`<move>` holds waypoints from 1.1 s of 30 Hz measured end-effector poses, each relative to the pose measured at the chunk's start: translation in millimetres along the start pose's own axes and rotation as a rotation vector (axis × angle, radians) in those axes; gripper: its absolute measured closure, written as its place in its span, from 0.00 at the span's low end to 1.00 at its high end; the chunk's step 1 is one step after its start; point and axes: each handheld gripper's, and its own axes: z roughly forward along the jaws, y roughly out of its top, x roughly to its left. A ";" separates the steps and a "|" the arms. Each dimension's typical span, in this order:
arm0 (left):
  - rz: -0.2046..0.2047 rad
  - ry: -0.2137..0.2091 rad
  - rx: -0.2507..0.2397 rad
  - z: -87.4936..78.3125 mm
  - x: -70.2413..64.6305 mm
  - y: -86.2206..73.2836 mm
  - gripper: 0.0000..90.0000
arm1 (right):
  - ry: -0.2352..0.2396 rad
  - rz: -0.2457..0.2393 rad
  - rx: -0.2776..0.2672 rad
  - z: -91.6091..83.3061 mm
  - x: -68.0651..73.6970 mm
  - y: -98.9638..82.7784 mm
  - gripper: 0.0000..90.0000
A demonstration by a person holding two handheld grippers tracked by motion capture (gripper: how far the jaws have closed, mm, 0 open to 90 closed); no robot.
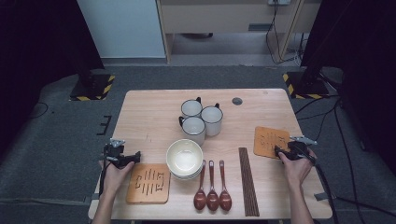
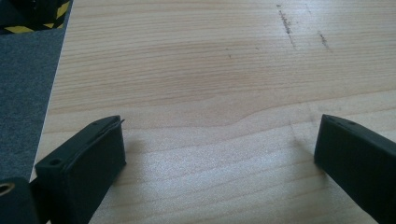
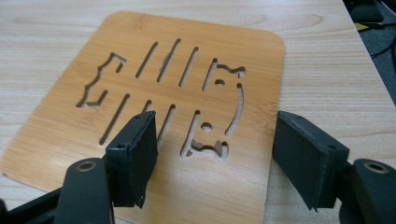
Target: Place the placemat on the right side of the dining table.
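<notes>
Hovering right tool (image 3: 212,154) released over coaster (image 3: 154,116) (jaws straddling edge); left tool (image 2: 219,154) released

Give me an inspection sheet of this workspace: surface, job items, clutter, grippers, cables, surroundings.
Surface: wooden table, faint scuff marks.
Job's things: right trivet flat near the table's right edge; left trivet flat near the front edge.
Clutter: three mugs grouped, stacked bowls, three spoons, chopsticks.
Grippers: right gripper open, jaws over the right trivet's corner, not pressing it; left gripper open over bare wood.
Cables: one trailing from each gripper; more on the floor at right.
Surroundings: grey carpet, two stands with striped bases.
</notes>
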 end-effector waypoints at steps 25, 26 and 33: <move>0.000 0.000 0.000 0.0 0.0 0.0 0.01 | 0.097 -0.099 0.014 2.8 -13.6 4.4 0.36; 0.000 0.000 0.000 0.0 0.0 0.0 0.01 | 0.097 -0.099 0.014 2.8 -13.6 4.4 0.36; 0.000 0.000 0.000 0.0 0.0 0.0 0.01 | 0.131 -0.129 0.015 4.3 -19.3 5.9 0.36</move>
